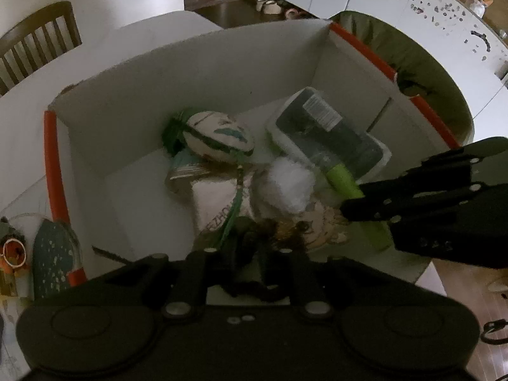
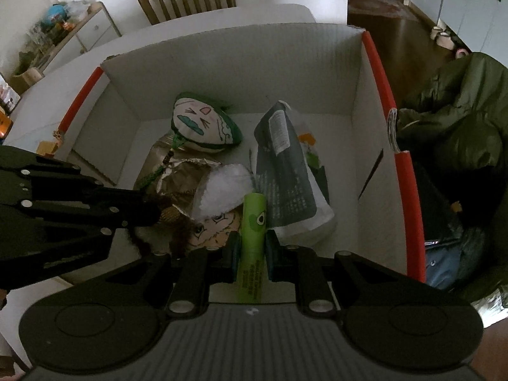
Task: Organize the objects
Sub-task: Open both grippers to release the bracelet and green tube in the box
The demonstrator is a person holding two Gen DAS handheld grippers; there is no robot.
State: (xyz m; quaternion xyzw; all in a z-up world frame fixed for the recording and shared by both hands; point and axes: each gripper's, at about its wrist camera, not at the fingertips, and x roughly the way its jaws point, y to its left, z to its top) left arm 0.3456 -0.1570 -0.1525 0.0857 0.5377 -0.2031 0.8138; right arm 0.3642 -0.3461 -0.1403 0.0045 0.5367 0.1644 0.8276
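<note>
Green tube (image 2: 252, 238) pinched in right tool (image 2: 250, 249) over white box (image 2: 241, 54), left tool (image 1: 254, 266) gripping dark-haired doll (image 1: 273, 231)

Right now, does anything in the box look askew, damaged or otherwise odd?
Nothing looks damaged or spilled. The white box holds a loose heap: the dark pouch lies tilted on other items. The right gripper grips the green tube above the pile; the left gripper grips something dark.
</note>
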